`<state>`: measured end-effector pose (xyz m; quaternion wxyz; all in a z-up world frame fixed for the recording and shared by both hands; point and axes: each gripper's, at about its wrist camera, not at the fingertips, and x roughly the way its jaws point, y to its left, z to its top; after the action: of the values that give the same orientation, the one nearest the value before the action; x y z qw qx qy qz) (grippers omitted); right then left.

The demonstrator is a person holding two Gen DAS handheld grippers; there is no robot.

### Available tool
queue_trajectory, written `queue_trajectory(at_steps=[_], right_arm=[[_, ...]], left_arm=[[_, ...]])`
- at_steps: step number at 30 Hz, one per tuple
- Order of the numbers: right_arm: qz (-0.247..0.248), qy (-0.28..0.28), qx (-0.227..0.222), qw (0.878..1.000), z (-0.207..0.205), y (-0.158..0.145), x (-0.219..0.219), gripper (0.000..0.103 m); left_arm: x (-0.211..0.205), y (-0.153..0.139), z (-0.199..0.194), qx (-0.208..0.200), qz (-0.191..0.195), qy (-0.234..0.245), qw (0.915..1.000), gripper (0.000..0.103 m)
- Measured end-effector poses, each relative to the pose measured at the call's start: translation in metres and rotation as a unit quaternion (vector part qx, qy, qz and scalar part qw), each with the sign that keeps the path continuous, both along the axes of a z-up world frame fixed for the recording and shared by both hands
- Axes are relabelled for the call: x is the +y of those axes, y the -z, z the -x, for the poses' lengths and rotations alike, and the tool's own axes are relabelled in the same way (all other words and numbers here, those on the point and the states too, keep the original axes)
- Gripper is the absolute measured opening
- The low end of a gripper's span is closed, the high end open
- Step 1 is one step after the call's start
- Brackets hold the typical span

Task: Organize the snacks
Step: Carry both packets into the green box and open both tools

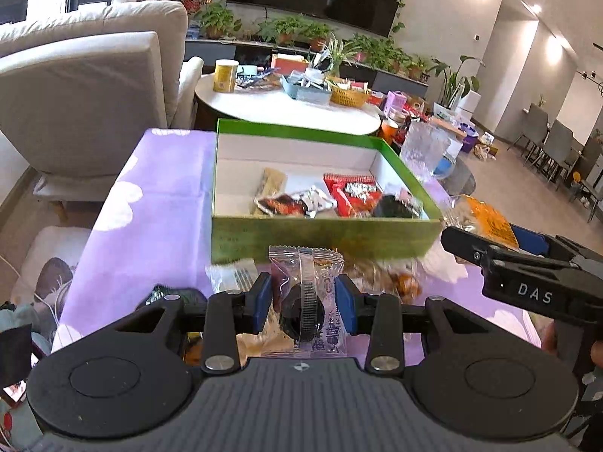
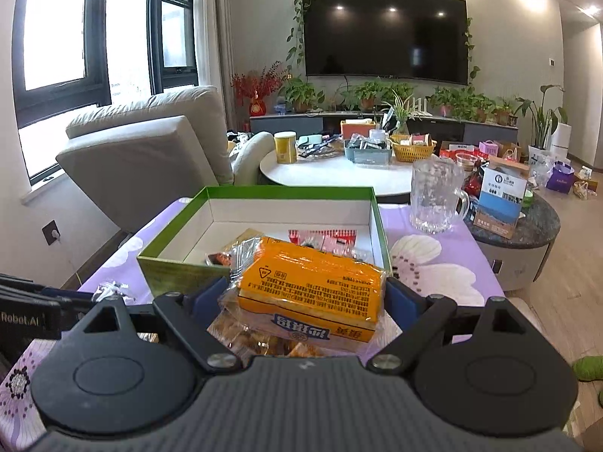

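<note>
Left gripper [image 1: 303,303]: fingers clamped on a clear-wrapped dark round snack [image 1: 306,293].
Right gripper [image 2: 307,299]: fingers clamped on an orange packet [image 2: 309,288].
Green box [image 1: 320,235]: just beyond both sets of fingertips, holding snacks.

Count: one green box [image 1: 324,241] at frame centre, one glass mug [image 2: 437,197] at right, one television [image 2: 384,34] at top, two grippers [image 1: 303,303] [image 2: 307,301].
</note>
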<state>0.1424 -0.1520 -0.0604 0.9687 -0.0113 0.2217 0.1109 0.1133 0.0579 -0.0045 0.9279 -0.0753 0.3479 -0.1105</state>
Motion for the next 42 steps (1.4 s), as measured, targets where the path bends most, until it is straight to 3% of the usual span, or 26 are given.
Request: queue_trajectory(at_steps=[32,42], right_arm=[[0.016,-0.014,-0.029,0.999,-0.059,-0.024,0.016,0.093],[0.013,-0.006,-0.03,0.999,-0.084,-0.025,0.018,0.093]], left_arm=[[-0.009,-0.018,-0.081,-0.029,0.015,-0.016,0.9994,0.034],[-0.01,-0.009,-0.11,-0.032,0.012,-0.027,0.9991,0.034]])
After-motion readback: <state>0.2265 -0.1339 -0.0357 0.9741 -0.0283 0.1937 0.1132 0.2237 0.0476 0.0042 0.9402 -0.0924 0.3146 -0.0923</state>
